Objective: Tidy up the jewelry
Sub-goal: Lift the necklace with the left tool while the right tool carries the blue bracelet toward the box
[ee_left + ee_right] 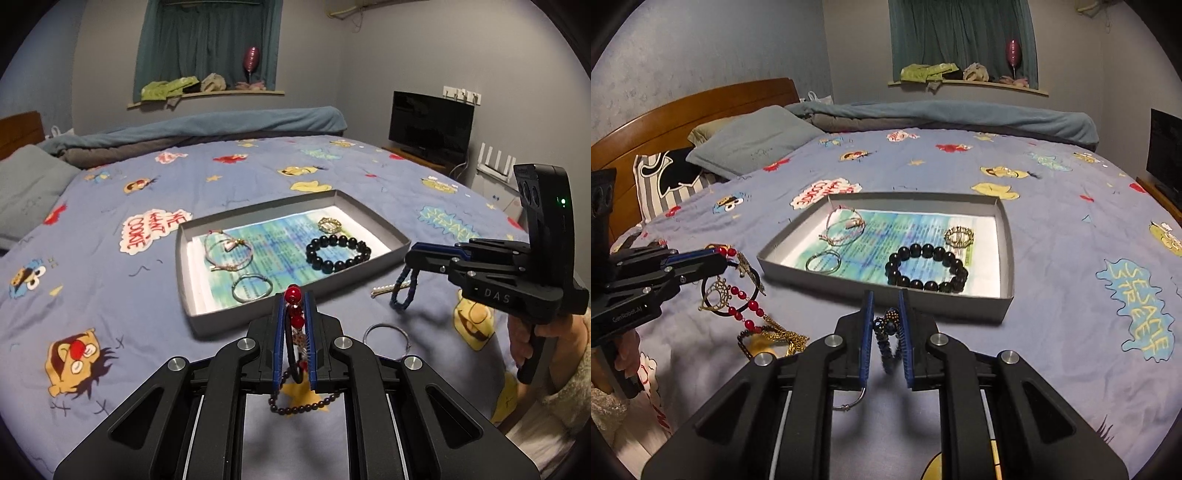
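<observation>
My left gripper (294,300) is shut on a red-bead ornament (293,295). In the right wrist view its beads, black hoop and brass charm (738,295) dangle from the left gripper (718,256) above the bed. My right gripper (885,296) is shut on a dark blue beaded bracelet (886,330), which hangs from the right gripper (410,256) as a loop (404,291) to the right of the tray. The grey tray (183,258) lies just ahead of both grippers. It holds a black bead bracelet (338,254), a gold band (330,224), a pink cord bracelet (227,251) and a silver ring (252,288).
On the cartoon-print bedspread near the tray lie a pearl hairpin (384,291), a silver hoop (386,336), a dark bead strand (303,404) and a gold chain (783,338). Pillows (750,142) and a rolled blanket (942,114) lie far back. A TV (430,123) stands right.
</observation>
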Tool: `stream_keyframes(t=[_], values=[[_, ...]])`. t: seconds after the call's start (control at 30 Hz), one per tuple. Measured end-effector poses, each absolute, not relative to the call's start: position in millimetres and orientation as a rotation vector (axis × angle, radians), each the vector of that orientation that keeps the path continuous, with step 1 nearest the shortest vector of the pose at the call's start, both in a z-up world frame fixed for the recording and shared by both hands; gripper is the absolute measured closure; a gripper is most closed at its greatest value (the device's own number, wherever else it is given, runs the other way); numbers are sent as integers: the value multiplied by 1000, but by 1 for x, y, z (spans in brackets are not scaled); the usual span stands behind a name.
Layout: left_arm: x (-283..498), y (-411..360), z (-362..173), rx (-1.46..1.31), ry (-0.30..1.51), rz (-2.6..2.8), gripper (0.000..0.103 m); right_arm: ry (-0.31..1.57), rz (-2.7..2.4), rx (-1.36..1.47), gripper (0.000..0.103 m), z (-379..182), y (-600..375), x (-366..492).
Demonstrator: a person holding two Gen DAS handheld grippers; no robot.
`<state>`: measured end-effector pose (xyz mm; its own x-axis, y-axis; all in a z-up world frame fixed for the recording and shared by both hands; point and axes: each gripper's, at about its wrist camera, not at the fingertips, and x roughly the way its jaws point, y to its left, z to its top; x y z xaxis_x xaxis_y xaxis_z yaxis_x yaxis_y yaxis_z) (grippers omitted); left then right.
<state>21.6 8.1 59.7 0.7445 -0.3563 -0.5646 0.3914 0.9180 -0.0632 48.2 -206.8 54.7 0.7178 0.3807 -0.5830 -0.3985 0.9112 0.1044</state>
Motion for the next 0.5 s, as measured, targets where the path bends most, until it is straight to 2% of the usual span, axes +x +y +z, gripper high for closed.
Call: stream_keyframes(t=[0.5], values=[[39,27,16,172,771,-263,92,654,437,-4,90,50,-213,47]])
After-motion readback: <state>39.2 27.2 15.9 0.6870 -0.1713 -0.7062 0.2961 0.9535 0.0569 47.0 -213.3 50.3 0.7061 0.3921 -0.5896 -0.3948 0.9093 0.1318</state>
